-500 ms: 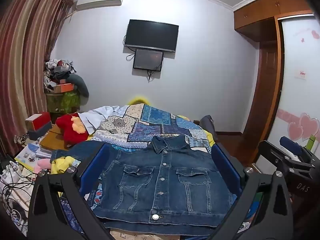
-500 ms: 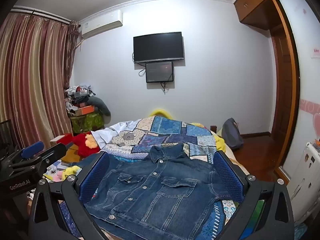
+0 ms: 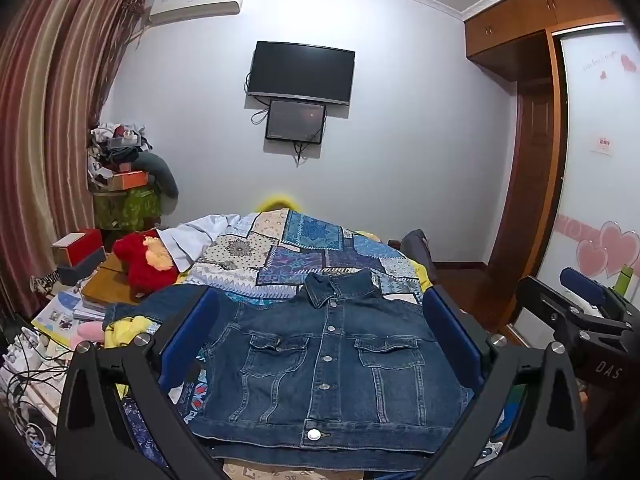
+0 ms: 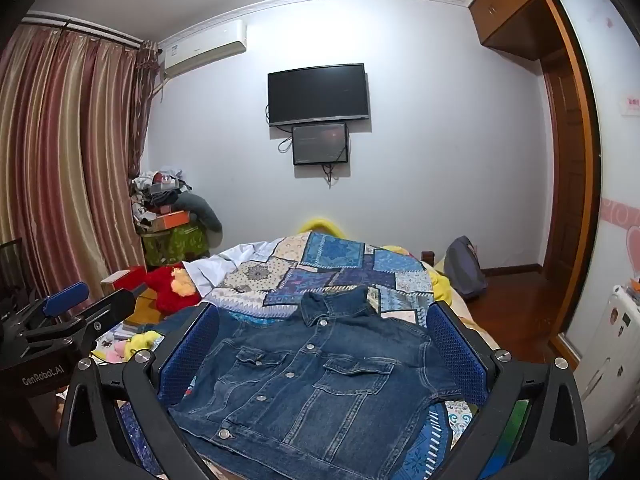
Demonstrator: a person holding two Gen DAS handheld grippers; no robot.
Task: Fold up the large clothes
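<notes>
A dark blue denim jacket (image 3: 324, 364) lies front up and buttoned on the bed, collar toward the far wall; it also shows in the right wrist view (image 4: 316, 384). Its left sleeve (image 3: 160, 304) stretches out to the left. My left gripper (image 3: 320, 340) is open and empty, held above the jacket's near side. My right gripper (image 4: 320, 344) is open and empty too, to the right of the left one. The right gripper shows at the right edge of the left wrist view (image 3: 588, 320), and the left gripper at the left edge of the right wrist view (image 4: 60, 320).
A patchwork quilt (image 3: 304, 252) covers the bed beyond the jacket. A red plush toy (image 3: 140, 264), boxes, books and cables crowd the left side. A cluttered stand (image 3: 124, 196) is by the curtain. A wardrobe (image 3: 592, 184) and a door stand on the right. A backpack (image 4: 464, 268) sits on the floor.
Both grippers have shifted only slightly; the jacket lies as before.
</notes>
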